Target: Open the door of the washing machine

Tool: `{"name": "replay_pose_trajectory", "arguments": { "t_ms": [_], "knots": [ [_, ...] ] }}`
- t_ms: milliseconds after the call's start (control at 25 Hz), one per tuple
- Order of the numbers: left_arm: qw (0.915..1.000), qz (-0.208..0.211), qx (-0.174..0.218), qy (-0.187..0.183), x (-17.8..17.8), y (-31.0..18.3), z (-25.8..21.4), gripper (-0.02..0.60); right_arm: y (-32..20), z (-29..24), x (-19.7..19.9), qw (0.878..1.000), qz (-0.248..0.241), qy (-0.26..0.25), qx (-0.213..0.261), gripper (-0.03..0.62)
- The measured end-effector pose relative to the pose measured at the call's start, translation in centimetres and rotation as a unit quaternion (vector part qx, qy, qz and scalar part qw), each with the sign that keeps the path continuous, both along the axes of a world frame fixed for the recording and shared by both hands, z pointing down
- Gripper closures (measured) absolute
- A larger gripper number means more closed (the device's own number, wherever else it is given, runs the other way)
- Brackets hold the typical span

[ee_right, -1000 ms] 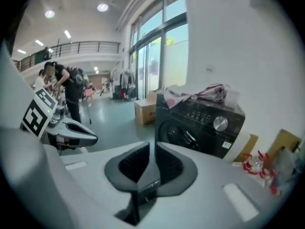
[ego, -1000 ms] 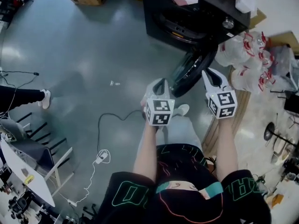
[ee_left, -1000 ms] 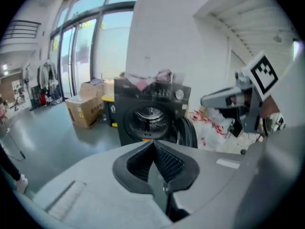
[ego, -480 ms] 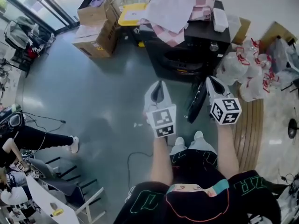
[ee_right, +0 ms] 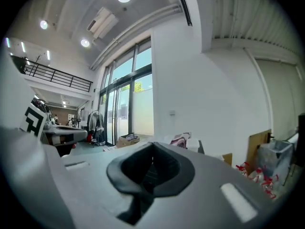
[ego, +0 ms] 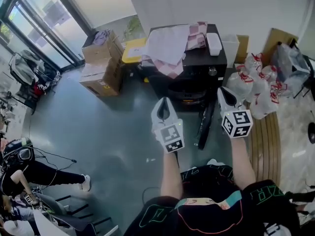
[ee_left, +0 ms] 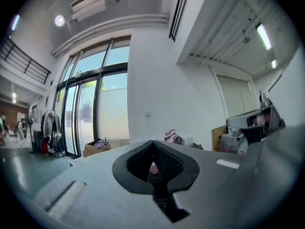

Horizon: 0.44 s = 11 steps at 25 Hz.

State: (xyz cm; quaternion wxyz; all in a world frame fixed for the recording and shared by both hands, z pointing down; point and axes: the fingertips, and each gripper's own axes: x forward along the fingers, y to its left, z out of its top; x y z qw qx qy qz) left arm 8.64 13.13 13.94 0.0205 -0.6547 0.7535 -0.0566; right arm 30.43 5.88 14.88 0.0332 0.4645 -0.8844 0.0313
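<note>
Against the white wall [ego: 206,4], the black washing machine [ego: 197,75] is set with its front turned toward the person [ego: 211,200]. Its door [ego: 204,127] is swung out, seen edge-on, long axis running toward the person, between the left gripper [ego: 164,101] and right gripper [ego: 222,90], both closed on nothing.

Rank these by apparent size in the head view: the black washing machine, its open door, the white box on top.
1. washing machine
2. open door, seen edge-on, so it looks thin
3. white box, clearly smallest
</note>
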Motion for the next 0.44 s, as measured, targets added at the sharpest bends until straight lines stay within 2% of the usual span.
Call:
{"name": "replay_pose_trajectory", "arguments": {
  "t_ms": [80,280,440],
  "knots": [
    [0.9998,-0.005,-0.003,-0.016,-0.21,-0.36,0.28,0.571,-0.03,-0.38,0.11,1.0,-0.002,0.005,0.012,0.591],
    [0.9999,0.003,0.014,0.001,0.48,-0.51,0.36,0.571,0.01,-0.57,0.19,1.0,-0.004,0.014,0.022,0.591],
    [0.9998,0.005,0.019,-0.001,0.64,-0.36,0.34,0.571,0.24,-0.41,0.05,0.999,-0.004,0.02,0.025,0.591]
  ]
}}
